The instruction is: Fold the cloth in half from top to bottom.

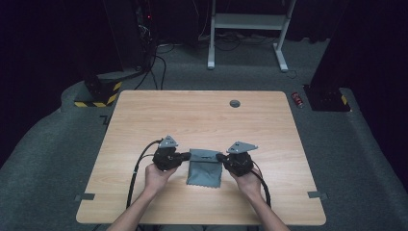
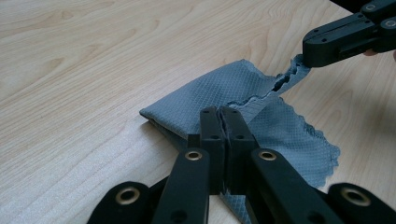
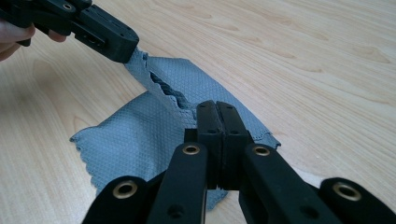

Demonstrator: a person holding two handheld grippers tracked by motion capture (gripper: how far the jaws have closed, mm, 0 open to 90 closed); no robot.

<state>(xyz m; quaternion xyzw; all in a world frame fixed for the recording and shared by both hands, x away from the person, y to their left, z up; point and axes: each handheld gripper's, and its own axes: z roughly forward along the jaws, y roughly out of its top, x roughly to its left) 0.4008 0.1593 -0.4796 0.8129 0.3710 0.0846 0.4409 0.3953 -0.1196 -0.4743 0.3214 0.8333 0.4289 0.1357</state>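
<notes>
A grey waffle-weave cloth with a scalloped edge lies partly folded on the wooden table, near its front middle. My left gripper is shut on the cloth's far left corner, and my right gripper is shut on the far right corner. In the left gripper view my own jaws pinch the cloth, while the right gripper holds a raised corner farther off. The right gripper view shows my own jaws closed on the cloth and the left gripper lifting its corner. The edge between the two grips hangs slack.
A round grommet sits near the table's far edge. Tape strips mark the front corners. On the carpet beyond stand a white desk frame, a black-and-yellow striped base and a red can.
</notes>
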